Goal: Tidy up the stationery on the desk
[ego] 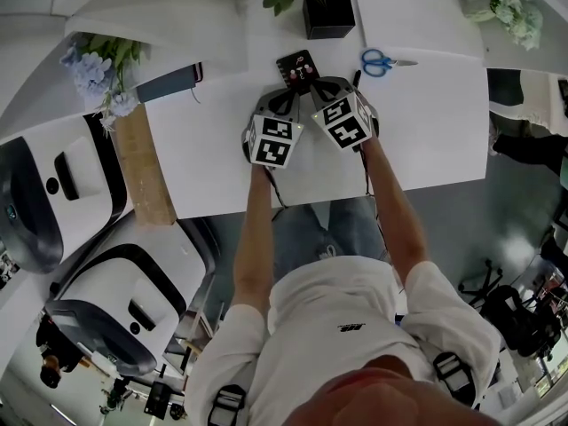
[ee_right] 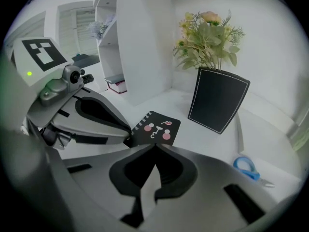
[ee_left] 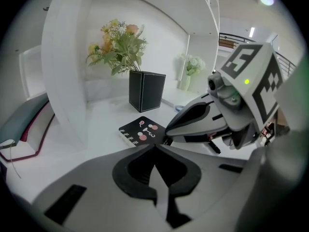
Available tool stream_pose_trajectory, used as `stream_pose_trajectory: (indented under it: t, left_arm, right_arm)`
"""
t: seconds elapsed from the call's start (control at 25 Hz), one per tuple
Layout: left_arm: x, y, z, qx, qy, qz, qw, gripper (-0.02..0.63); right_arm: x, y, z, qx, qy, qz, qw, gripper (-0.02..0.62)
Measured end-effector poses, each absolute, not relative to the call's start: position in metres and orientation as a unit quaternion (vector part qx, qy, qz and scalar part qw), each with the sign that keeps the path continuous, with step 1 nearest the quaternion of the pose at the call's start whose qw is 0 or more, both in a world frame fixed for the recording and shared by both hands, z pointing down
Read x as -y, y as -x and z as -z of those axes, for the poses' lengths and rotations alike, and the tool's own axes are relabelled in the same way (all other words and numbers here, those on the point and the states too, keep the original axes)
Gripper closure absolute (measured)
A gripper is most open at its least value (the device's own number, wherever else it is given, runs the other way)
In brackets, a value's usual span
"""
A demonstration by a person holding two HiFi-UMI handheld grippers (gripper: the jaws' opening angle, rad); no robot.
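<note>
White T-shirt (ego: pixel 355 318), blue-grey jeans (ego: pixel 306 233); grey left tool (ee_left: pixel 154 146), right tool (ee_right: pixel 154 146), black-white marker cubes (ego: pixel 272 140).

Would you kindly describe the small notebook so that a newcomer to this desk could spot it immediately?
Start at the white desk and find the black square vase of flowers at its far side. Just in front of it, left of the blue-handled scissors, lies the notebook. It is the only small black spiral-bound pad, with pink dots on its cover.
</note>
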State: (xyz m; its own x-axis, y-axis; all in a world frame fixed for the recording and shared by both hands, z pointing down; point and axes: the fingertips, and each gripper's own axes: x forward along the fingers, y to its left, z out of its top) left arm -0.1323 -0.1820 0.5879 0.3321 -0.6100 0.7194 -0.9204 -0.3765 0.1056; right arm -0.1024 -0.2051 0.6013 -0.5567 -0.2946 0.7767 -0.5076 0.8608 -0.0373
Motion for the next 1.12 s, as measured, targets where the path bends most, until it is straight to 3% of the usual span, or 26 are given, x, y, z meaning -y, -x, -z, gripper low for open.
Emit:
stream_pose_trajectory:
  t: [1.12]
  left_arm:
    - [0.07,0.125,-0.585,0.472,-0.778,-0.297,0.289,0.606]
  right_arm:
    - [0.074,0.087,-0.6,0.867,-0.247,-0.189,0.388,0.601]
